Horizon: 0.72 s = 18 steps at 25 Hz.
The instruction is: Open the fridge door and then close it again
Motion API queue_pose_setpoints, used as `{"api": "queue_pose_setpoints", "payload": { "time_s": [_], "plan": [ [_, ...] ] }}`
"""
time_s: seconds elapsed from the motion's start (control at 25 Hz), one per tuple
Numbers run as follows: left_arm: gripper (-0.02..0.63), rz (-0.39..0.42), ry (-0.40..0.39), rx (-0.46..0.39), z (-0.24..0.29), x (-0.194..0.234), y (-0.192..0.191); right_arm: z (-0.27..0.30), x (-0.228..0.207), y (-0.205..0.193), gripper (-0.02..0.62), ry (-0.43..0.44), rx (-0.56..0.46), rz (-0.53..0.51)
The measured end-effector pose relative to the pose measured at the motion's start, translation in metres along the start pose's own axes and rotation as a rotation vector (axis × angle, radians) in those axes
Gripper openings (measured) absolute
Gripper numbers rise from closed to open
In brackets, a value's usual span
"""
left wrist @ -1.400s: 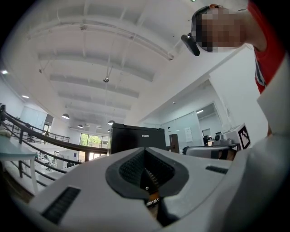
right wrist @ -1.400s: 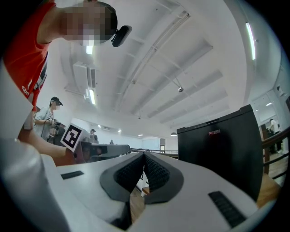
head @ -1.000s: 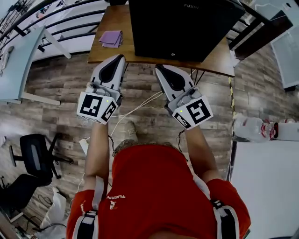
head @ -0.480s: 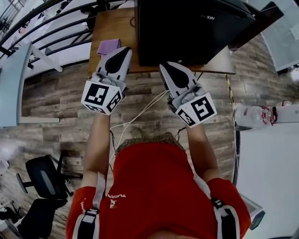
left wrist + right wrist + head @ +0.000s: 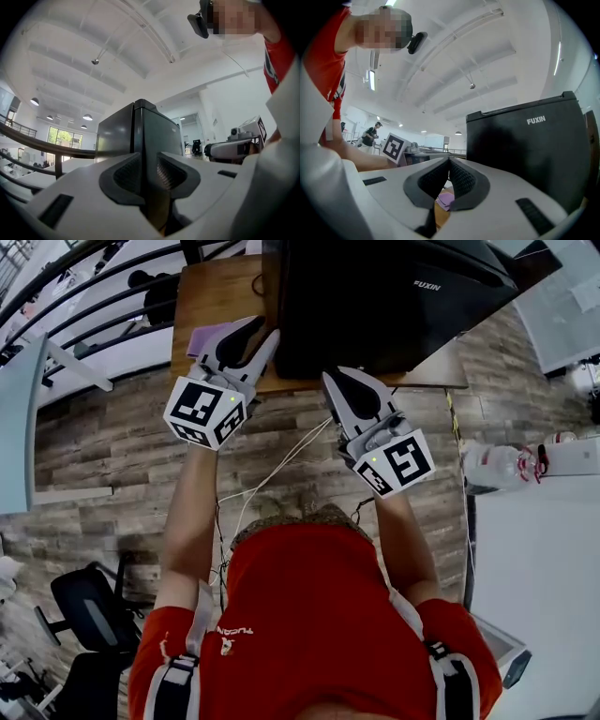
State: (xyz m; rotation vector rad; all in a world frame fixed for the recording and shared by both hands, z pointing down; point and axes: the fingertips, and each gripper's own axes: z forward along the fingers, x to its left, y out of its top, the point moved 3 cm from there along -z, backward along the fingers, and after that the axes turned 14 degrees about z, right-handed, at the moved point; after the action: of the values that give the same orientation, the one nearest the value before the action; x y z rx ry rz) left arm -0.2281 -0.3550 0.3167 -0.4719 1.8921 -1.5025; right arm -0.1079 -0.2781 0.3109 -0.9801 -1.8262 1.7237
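White "FUXIN" brand on black fridge [image 5: 525,154], near top edge. Print on red shirt [image 5: 309,615] unreadable.

The left gripper [image 5: 265,334] is reaching forward, fingers [image 5: 125,174] apart (they have just been opening, gripping nothing); the right gripper [image 5: 330,381] is reaching alongside, its fingers [image 5: 462,180] pressing together.

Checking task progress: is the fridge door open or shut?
Shut: the fridge door lies flush, no gap along its edge in the left gripper view.
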Motion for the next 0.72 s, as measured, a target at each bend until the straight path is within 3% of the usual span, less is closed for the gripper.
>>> {"api": "queue_pose_setpoints", "payload": {
  "time_s": [0.36, 0.72],
  "plan": [
    [0.16, 0.003, -0.059, 0.037, 0.038, 0.004, -0.015, -0.001, -0.026, 0.007, 0.026, -0.01, 0.0, -0.006],
    [0.172, 0.015, -0.096, 0.079, 0.059, 0.008, -0.032, -0.004, -0.042, 0.004, 0.026, -0.012, 0.014, -0.003]
  ]
}}
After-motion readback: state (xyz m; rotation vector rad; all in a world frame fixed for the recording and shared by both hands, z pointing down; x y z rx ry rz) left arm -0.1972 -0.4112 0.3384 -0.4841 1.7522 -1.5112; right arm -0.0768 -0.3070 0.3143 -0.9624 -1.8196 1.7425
